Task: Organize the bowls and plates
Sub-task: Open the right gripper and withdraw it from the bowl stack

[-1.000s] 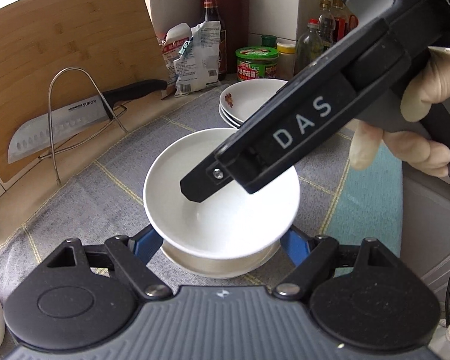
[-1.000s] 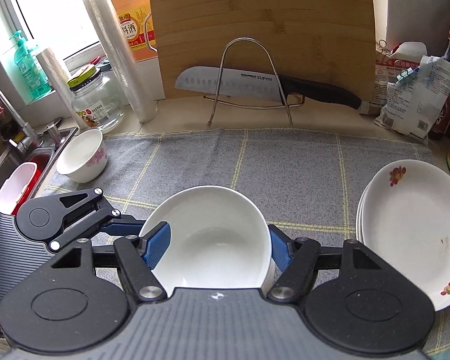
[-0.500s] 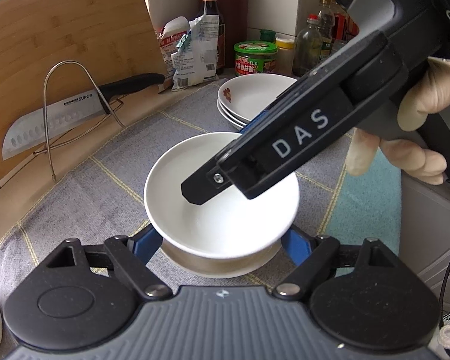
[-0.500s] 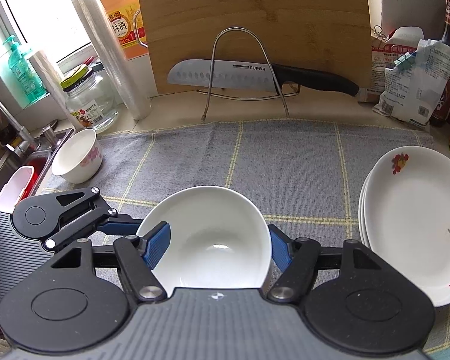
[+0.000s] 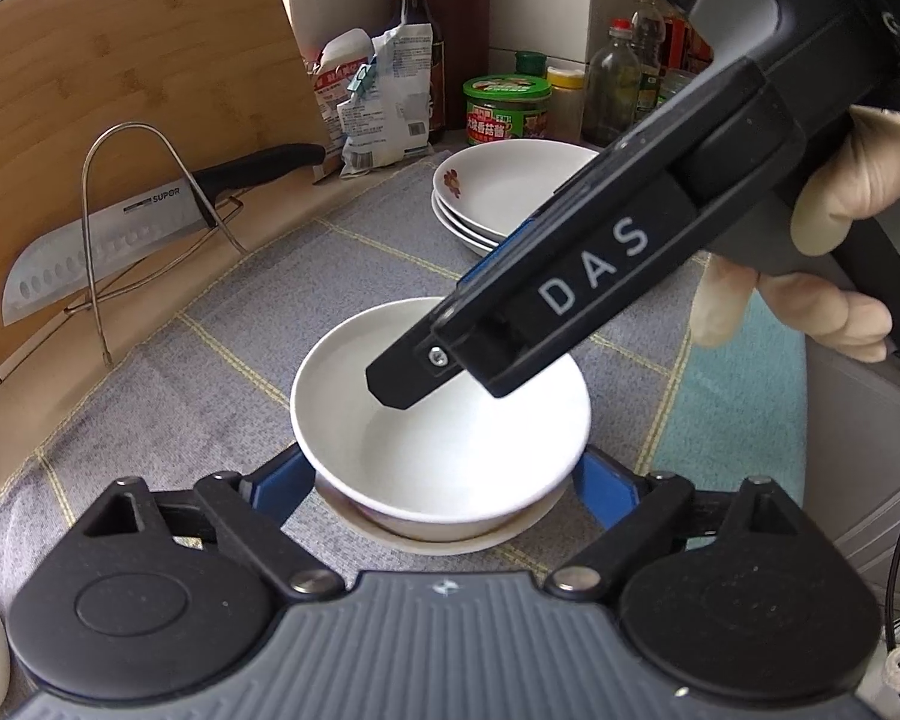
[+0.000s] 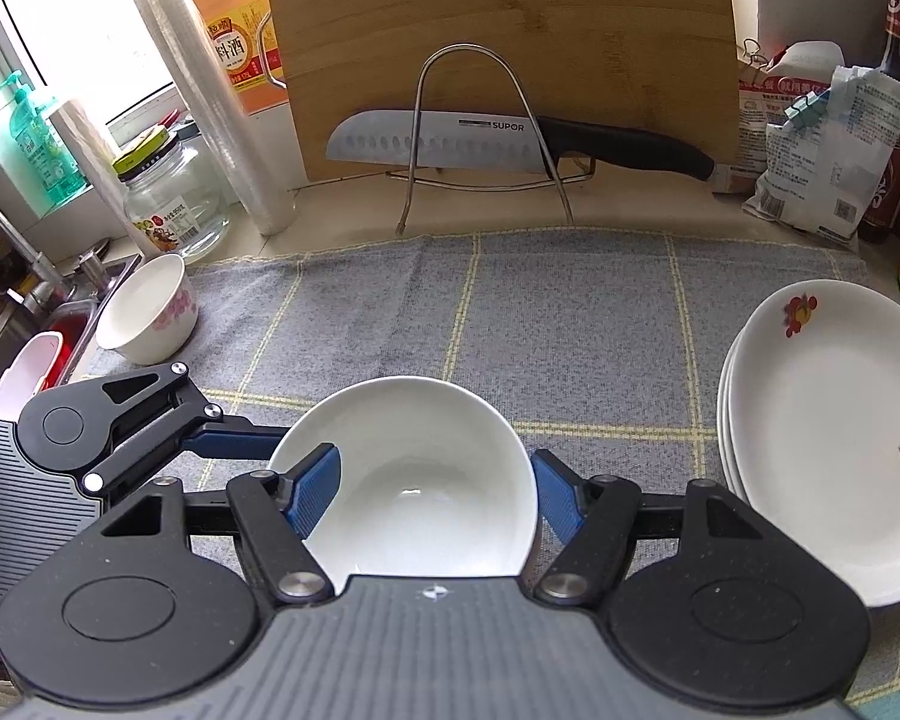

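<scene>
The left gripper (image 5: 438,480) has just been opening its jaws; its ribbed blue pads (image 5: 279,483) now flank the white bowl (image 5: 444,414) without pressing it. The right gripper (image 6: 432,486) stands narrow, clamped on that same bowl, one blue pad inside the wall and the other outside. The bowl is smooth glazed ceramic, round and deep, and sits nested in a lower bowl (image 5: 450,534) whose rim shows just beneath it. Both rest on a grey woven cloth (image 6: 570,324) crossed by pale yellow lines. To the right, near the bowl but apart from it, lies a stack of shallow white plates (image 6: 828,420) with small flower prints. At the cloth's left edge, a small flowered bowl (image 6: 147,309) stands beside the sink (image 6: 6,312). Between them the cloth lies bare. Behind it, a bamboo cutting board (image 6: 510,30) leans upright, with a knife (image 6: 510,144) on a wire stand (image 6: 468,132).
</scene>
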`<state>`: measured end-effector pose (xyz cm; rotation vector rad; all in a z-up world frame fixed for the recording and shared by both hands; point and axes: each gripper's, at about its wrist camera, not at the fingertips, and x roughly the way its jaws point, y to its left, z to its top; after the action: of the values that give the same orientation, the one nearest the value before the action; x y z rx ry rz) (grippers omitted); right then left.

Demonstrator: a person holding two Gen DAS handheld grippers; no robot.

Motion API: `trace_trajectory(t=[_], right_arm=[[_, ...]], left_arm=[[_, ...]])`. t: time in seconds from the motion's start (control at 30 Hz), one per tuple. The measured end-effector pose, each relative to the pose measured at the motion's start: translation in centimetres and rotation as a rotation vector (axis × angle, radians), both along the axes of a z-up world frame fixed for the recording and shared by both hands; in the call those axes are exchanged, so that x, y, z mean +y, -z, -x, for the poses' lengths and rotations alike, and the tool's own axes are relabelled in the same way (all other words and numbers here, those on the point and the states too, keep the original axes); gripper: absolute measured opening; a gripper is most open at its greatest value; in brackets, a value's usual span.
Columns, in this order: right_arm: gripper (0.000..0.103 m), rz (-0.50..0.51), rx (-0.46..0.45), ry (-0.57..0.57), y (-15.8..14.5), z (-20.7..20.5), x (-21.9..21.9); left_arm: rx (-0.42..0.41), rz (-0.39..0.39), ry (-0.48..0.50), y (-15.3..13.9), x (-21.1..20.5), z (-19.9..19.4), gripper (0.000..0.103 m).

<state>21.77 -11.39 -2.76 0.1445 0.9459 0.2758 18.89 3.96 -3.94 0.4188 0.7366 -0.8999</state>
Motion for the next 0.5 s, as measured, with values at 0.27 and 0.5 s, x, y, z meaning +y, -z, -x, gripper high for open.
trace_trajectory(t=[0.27,0.5], right_arm=[[0.100,0.013,-0.030,0.004,-0.4,0.7,0.1],[0.103,0.033,-0.061,0.065,-0.9,1.6,-0.3]], left_arm=[[-0.018,0.028,-0.002,-0.7,1.1,0.6,0.094],[-0.026,0.116,0.035,-2.0,2.1,1.3,0.099]])
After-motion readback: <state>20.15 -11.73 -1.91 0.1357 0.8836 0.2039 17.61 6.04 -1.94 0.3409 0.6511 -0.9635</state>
